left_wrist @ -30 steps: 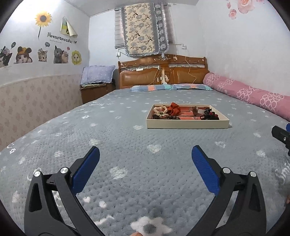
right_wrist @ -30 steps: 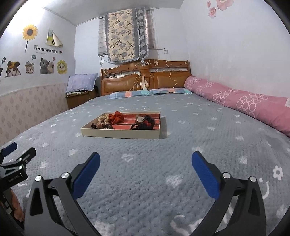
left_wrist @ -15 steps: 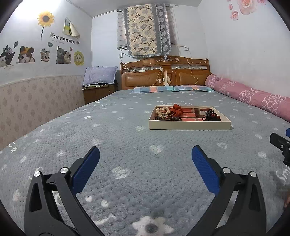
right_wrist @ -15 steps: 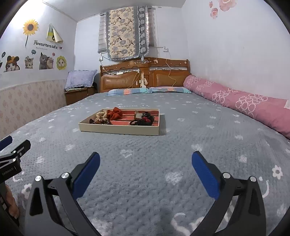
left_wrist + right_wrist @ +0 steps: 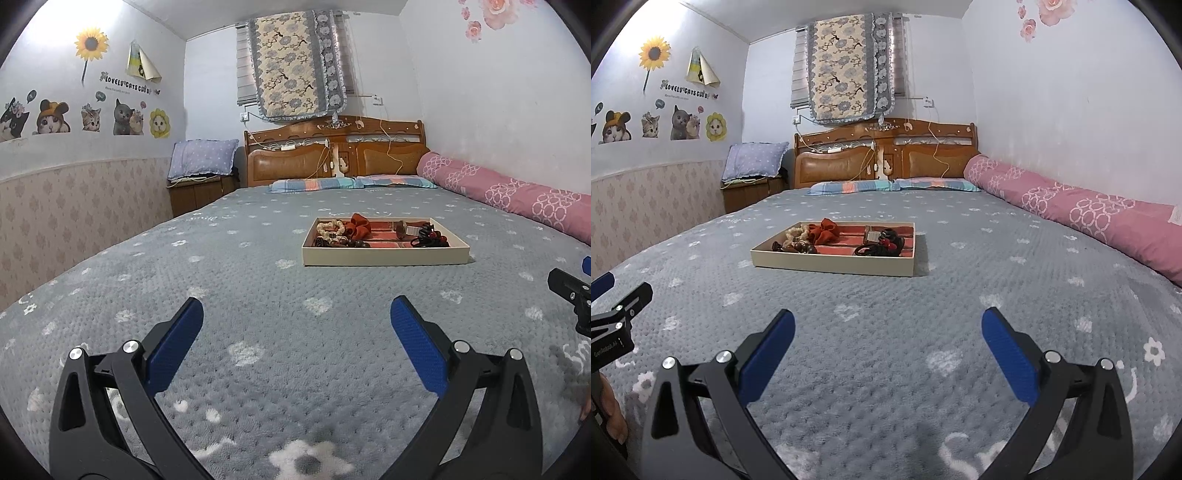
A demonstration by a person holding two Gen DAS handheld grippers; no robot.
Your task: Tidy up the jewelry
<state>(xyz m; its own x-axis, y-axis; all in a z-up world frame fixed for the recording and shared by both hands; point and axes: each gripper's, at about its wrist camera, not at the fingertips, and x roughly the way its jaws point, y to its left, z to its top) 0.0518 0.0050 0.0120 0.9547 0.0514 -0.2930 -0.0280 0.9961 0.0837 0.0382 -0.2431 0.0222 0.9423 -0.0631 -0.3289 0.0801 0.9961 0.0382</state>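
left claw (image 5: 295,319): nearest the lens, blue pads spread wide, nothing btwn them; hangs over the blanket on the near side of the tray, well apart from it
right claw (image 5: 886,321): also gaping wide, holding nothing; near side of the tray, well short of it; its black tip shows at the right edge of the left wrist view
blanket (image 5: 258,288): grey fleece w/ pale hearts + flowers, covers the bed under both claws and under the tray
tray (image 5: 384,256): landmark; shallow cream box w/ red lining, flat on the blanket mid-bed, beyond both claws
dark beads (image 5: 798,246): inside tray, near-left corner, brown/dark strand in a heap
pale beads (image 5: 328,228): inside tray, left end, just behind the dark beads, touching the scrunchie
scrunchie (image 5: 825,230): rust-orange, inside tray, far-left part, beside the pale beads
small box (image 5: 873,234): inside tray, right of centre toward the far wall; details too small to tell
black items (image 5: 882,245): inside tray, right end, tangled dark loops w/ a red bit, exact kind unclear
pink bolster (image 5: 1078,212): right of the tray, along the wall, well apart from it
pillows (image 5: 894,184): striped, far beyond the tray at the head of the bed
headboard (image 5: 882,155): wooden, behind the pillows, cables hanging on it
nightstand (image 5: 203,190): beyond the tray to the left, lilac cushion on top
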